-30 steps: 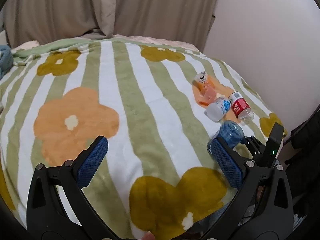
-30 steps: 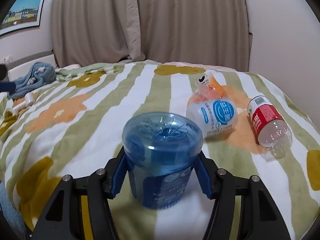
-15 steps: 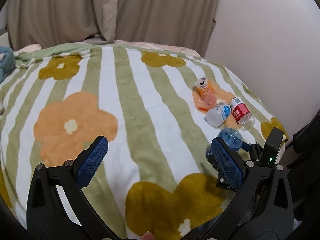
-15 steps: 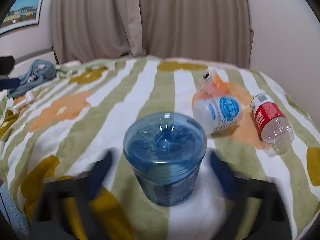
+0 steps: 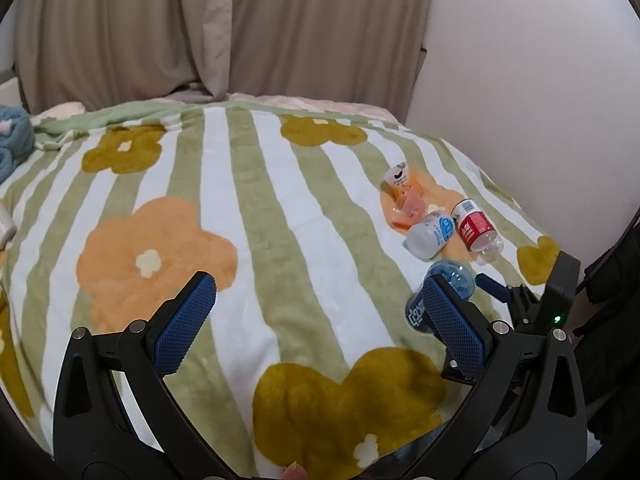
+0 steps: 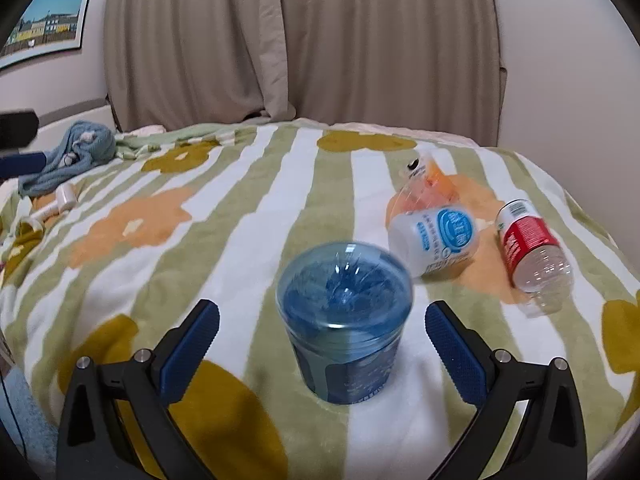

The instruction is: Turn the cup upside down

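Observation:
A blue translucent cup stands upside down on the striped flower blanket, base up. My right gripper is open, its blue pads on either side of the cup and clear of it. In the left wrist view the cup shows at the right, partly hidden behind my left gripper's right finger, with the right gripper beside it. My left gripper is open and empty above the blanket's near edge.
A white bottle, a red-labelled clear bottle and an orange-and-clear bottle lie behind the cup to the right. A blue cloth and a white roller lie at the far left. Curtains and a wall stand behind.
My right gripper has opened, let go of the cup and drawn back a little. The cup stays standing upside down. My left gripper has risen slightly.

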Demonstrator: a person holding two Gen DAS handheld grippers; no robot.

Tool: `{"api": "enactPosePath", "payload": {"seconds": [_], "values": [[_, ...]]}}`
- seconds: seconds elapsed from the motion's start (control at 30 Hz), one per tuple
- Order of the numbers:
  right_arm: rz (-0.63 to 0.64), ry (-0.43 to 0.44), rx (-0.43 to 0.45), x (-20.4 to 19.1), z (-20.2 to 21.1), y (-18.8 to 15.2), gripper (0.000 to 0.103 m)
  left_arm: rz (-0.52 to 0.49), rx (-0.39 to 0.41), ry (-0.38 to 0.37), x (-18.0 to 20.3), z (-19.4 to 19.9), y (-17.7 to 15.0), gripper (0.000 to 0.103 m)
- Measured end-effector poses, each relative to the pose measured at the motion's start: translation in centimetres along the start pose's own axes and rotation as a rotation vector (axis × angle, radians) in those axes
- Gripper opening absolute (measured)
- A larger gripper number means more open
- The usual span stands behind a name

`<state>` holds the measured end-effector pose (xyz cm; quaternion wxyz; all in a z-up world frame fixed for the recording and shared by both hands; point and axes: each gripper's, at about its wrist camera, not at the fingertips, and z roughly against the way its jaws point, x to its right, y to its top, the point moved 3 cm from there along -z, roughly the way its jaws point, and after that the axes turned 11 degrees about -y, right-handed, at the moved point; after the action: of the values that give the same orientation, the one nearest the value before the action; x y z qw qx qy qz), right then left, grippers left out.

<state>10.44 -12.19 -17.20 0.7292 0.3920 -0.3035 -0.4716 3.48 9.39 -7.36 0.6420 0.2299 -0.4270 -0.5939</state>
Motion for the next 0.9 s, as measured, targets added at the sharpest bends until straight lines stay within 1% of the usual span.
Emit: {"api": "enactPosePath", "payload": {"seconds": [0.13, 0.23, 0.3, 0.37, 0.47, 0.5, 0.53, 0.6, 0.7, 0.77, 0.83, 0.9], "values": [[0.01, -0.014, 0.021, 0.2, 2.0, 1.0, 0.103, -0.012, 0.024, -0.013, 0.9, 1.2, 0.2, 0.103], [0.021, -0.032, 0.047, 0.4, 4.2, 1.9, 0.103, -0.025, 0.045, -0.02, 1.7, 2.2, 0.5, 0.103], [0.03, -0.047, 0.078, 0.5, 6.4, 2.9, 0.103, -0.04, 0.075, -0.038, 2.4, 3.1, 1.2, 0.103], [0.027, -0.066, 0.105, 0.8, 8.8, 4.0, 0.103, -0.084, 0.123, -0.047, 3.6, 4.2, 2.3, 0.103], [-0.004, -0.133, 0.149, 1.8, 13.0, 6.2, 0.103, -0.174, 0.205, -0.042, 5.7, 5.8, 4.2, 0.103], [-0.018, -0.179, 0.181, 2.3, 14.9, 7.0, 0.103, -0.204, 0.236, -0.048, 6.5, 6.4, 4.9, 0.103], [-0.027, -0.206, 0.2, 2.7, 15.9, 7.5, 0.103, -0.237, 0.27, -0.064, 7.5, 6.9, 5.5, 0.103], [-0.065, -0.291, 0.245, 3.5, 18.5, 8.6, 0.103, -0.274, 0.305, -0.087, 8.9, 7.4, 6.3, 0.103], [-0.136, -0.395, 0.266, 4.9, 20.8, 9.3, 0.103, -0.319, 0.331, -0.094, 10.7, 7.4, 7.0, 0.103], [-0.176, -0.463, 0.267, 5.6, 21.6, 9.2, 0.103, -0.327, 0.333, -0.103, 11.4, 7.2, 6.5, 0.103], [-0.212, -0.503, 0.253, 6.4, 21.7, 8.6, 0.103, -0.312, 0.328, -0.117, 11.4, 6.8, 5.9, 0.103], [-0.229, -0.518, 0.251, 6.8, 21.7, 8.0, 0.103, -0.288, 0.321, -0.127, 11.1, 6.4, 5.5, 0.103]]}}
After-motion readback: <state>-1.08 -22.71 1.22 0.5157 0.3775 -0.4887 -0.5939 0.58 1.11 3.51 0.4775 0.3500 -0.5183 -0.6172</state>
